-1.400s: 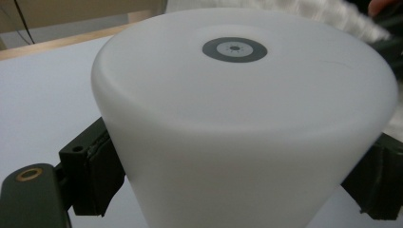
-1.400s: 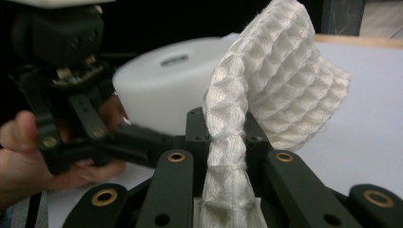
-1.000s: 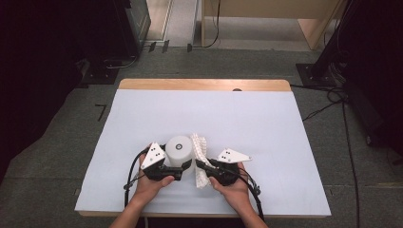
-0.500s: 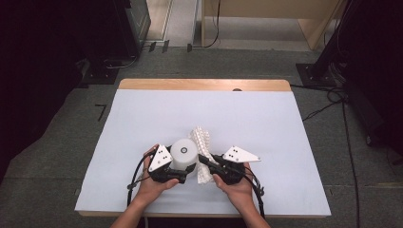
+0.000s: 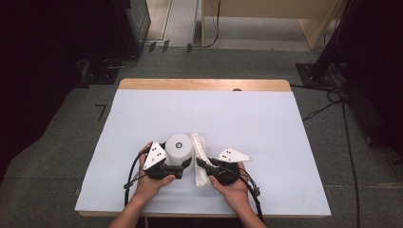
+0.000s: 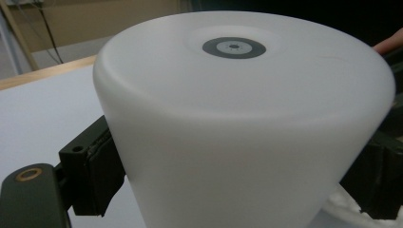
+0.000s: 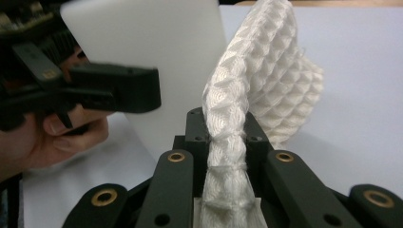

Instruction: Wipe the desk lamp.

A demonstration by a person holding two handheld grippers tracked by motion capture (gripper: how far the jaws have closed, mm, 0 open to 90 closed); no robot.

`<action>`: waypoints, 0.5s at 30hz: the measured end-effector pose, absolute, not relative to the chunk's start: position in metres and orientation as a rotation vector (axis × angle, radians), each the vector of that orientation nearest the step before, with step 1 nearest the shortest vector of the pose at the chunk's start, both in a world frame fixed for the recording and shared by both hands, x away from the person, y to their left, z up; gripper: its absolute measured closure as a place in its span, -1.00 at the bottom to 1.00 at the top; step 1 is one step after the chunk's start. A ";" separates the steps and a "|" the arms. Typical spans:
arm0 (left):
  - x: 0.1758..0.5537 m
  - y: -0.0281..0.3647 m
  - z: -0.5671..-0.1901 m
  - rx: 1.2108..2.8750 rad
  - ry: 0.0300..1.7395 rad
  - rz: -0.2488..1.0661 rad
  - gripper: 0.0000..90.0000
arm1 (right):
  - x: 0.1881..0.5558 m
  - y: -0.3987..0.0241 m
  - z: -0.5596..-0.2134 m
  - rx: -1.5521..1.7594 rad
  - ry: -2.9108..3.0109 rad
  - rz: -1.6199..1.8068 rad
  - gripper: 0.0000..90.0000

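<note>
A white upside-down cup (image 5: 179, 147) with a grey ring on its flat top stands near the table's front middle. My left gripper (image 5: 177, 166) is shut on its sides; in the left gripper view the cup (image 6: 237, 118) sits between the black pads (image 6: 95, 175). My right gripper (image 5: 201, 166) is shut on a white waffle-weave cloth (image 5: 199, 152), which it holds up against the cup's right side. In the right gripper view the cloth (image 7: 256, 80) rises from my shut right gripper (image 7: 227, 133), beside the cup (image 7: 142, 47).
A white sheet (image 5: 266, 123) covers the table, with a wooden edge (image 5: 204, 84) at the far side. Cables (image 5: 130, 178) trail from both grippers to the front edge. Dark equipment and floor cables (image 5: 328, 104) surround the table.
The cup and cloth shifted slightly toward the person and back. Both hands stay near the same spot, still holding the cup and the cloth.
</note>
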State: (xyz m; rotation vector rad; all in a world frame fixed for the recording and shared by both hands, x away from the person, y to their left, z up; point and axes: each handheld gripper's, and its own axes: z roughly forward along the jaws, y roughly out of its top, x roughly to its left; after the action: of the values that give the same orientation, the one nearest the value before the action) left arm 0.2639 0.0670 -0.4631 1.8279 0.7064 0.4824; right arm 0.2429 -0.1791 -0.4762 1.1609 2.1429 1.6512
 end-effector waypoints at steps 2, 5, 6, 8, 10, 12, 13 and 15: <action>0.265 0.067 -0.467 1.847 0.705 0.501 -0.80 | 0.243 -0.183 -0.474 1.166 2.121 1.652 0.75; 0.266 0.066 -0.473 1.874 0.716 0.517 -0.80 | 0.245 -0.189 -0.473 1.179 2.096 1.649 0.75; 0.266 0.067 -0.474 1.868 0.716 0.511 -0.80 | 0.245 -0.191 -0.473 1.190 2.089 1.650 0.75; 0.267 0.067 -0.474 1.862 0.717 0.505 -0.80 | 0.246 -0.194 -0.473 1.188 2.080 1.649 0.75; 0.266 0.069 -0.476 1.853 0.717 0.502 -0.80 | 0.246 -0.195 -0.472 1.196 2.076 1.649 0.75; 0.266 0.070 -0.476 1.852 0.723 0.499 -0.81 | 0.246 -0.196 -0.472 1.195 2.077 1.649 0.75; 0.264 0.070 -0.476 1.853 0.731 0.506 -0.81 | 0.246 -0.196 -0.472 1.196 2.077 1.649 0.75; 0.262 0.069 -0.475 1.839 0.757 0.519 -0.82 | 0.246 -0.195 -0.473 1.194 2.079 1.649 0.75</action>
State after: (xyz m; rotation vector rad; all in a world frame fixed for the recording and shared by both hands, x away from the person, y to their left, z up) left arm 0.2617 0.0690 -0.4752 1.8393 0.7569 0.5187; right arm 0.2461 -0.1955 -0.4728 1.1944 2.0795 1.6485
